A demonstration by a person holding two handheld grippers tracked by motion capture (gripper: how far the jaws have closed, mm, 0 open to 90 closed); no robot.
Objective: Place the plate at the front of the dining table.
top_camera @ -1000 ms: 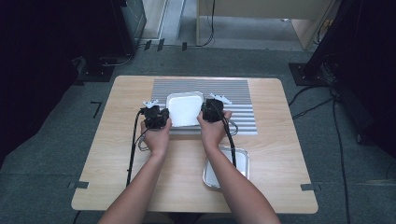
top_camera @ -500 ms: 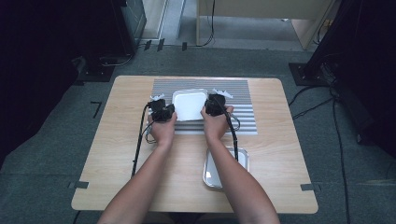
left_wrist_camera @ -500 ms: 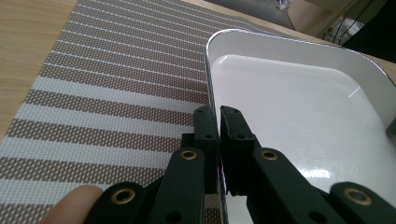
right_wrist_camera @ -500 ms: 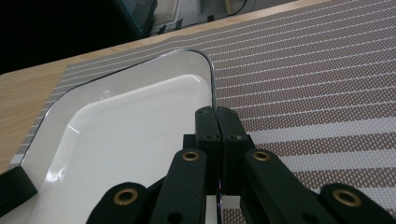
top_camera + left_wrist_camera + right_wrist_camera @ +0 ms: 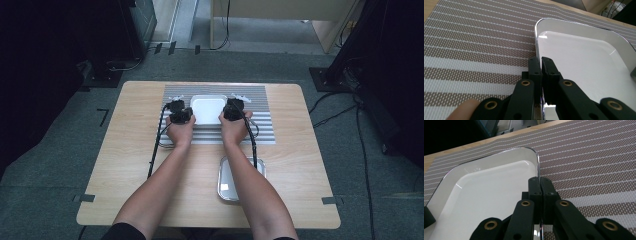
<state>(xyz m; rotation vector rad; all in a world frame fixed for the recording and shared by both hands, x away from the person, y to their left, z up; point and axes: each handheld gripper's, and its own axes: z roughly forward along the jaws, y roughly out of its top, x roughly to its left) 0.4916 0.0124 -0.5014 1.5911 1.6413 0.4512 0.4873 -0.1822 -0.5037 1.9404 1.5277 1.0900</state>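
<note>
White rectangular tray sits on the striped placemat toward the far side of the wooden table, held on both short sides by a person's two grippers. Left gripper has its jaws pressed together on the tray's left rim, and right gripper has its jaws pinching the right rim in the same way. Judging from this, the step in hand is carrying or setting down the tray with both hands; doing it well would mean keeping both hands level with each other so the tray does not tilt, moving them at the same pace, and letting go only once the base rests flat on the mat. From the high view, a second, metal tray lies nearer the person, partly under the right forearm, and cables trail from both grippers. Close up, the two gripper views add what the high view cannot: the thin rim clamped between each pair of jaws, the glossy empty inside of the tray, and the woven weave of the mat. Whether the tray's base touches the mat cannot be told.
</note>
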